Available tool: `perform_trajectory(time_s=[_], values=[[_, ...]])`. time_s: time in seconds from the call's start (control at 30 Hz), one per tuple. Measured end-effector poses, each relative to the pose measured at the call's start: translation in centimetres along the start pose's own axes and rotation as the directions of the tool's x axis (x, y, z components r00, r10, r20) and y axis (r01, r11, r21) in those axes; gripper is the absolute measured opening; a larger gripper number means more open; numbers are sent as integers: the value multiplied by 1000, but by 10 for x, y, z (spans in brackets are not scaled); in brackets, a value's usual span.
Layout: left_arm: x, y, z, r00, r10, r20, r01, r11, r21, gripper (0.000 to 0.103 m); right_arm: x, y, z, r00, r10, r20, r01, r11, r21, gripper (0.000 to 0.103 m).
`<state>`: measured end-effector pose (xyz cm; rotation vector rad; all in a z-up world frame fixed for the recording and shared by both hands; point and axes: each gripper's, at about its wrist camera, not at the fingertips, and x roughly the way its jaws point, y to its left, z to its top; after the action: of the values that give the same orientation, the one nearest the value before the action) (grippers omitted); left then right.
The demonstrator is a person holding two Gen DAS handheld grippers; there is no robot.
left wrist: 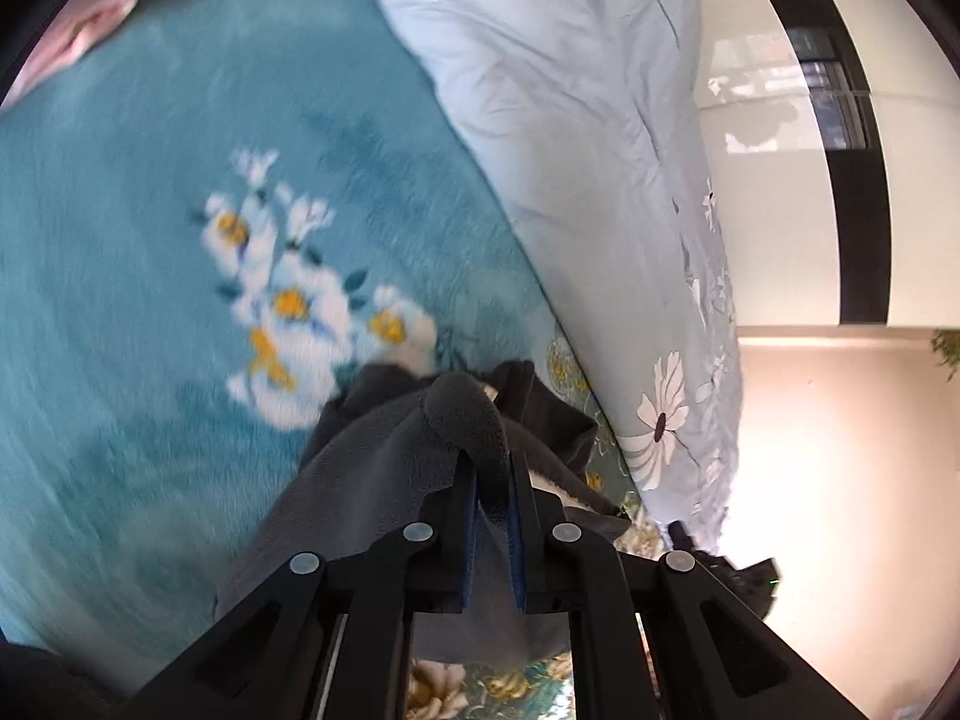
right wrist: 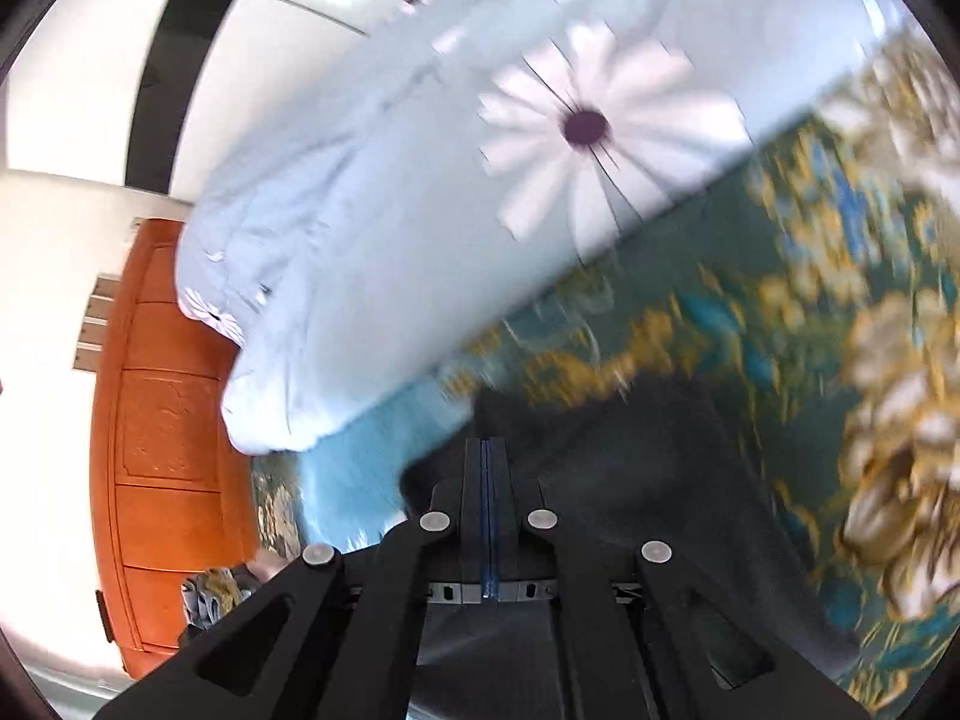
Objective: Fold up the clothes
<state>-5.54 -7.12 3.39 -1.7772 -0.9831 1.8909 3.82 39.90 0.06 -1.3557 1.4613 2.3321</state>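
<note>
Matt grey fleece garment [left wrist: 372, 480]; plush teal blanket [left wrist: 120, 240]; glossy wardrobe [left wrist: 774, 192].

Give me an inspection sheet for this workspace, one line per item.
Surface: teal blanket with white flower print; blurred by motion.
Job's things: grey garment, bunched and held up off the blanket.
Clutter: pale blue duvet with daisy print along the blanket's edge; pink cloth at the far corner.
Grippers: left gripper shut on a fold of the garment; right gripper shut, dark cloth right at its tips, grasp cannot be confirmed.
Cables: nothing seen.
Surroundings: white wall with a dark strip; orange wooden cabinet.
</note>
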Motion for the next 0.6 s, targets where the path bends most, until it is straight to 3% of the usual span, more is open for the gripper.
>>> perform_trajectory(time_s=[0.2, 0.27, 0.3, 0.33, 0.37, 0.4, 0.43, 0.53, 0.6], values=[[23, 19, 12, 1000, 23, 4, -23, 996, -87, 15, 9, 0, 0, 997, -71, -19, 69, 995, -77, 0], [22, 27, 6, 1000, -2, 17, 3, 998, -70, 33, 12, -8, -4, 995, -98, -28, 95, 991, -94, 0], [19, 29, 2, 999, -20, 28, 22, 999, -50, 51, 13, -13, -3, 991, -134, -21, 131, 986, -106, 1], [15, 31, -1, 998, -42, 41, 43, 999, -22, 64, 13, -20, -2, 984, -175, -14, 172, 978, -116, 7], [11, 32, -4, 997, -57, 54, 56, 998, 8, 67, 15, -27, -2, 980, -199, -17, 195, 973, -122, 14], [7, 34, -7, 997, -43, 69, 41, 998, 38, 70, 17, -34, -2, 975, -222, -20, 218, 968, -127, 30], [5, 36, -10, 996, -10, 88, 4, 998, 65, 72, 18, -41, -2, 969, -246, -22, 241, 961, -133, 41], [16, 44, -15, 973, 199, 119, -214, 969, 128, 73, 26, -51, -5, 964, -263, -32, 257, 958, -130, 44], [30, 49, -19, 956, 269, 115, -285, 946, 156, 73, 33, -54, -7, 964, -263, -39, 256, 959, -124, 48]])
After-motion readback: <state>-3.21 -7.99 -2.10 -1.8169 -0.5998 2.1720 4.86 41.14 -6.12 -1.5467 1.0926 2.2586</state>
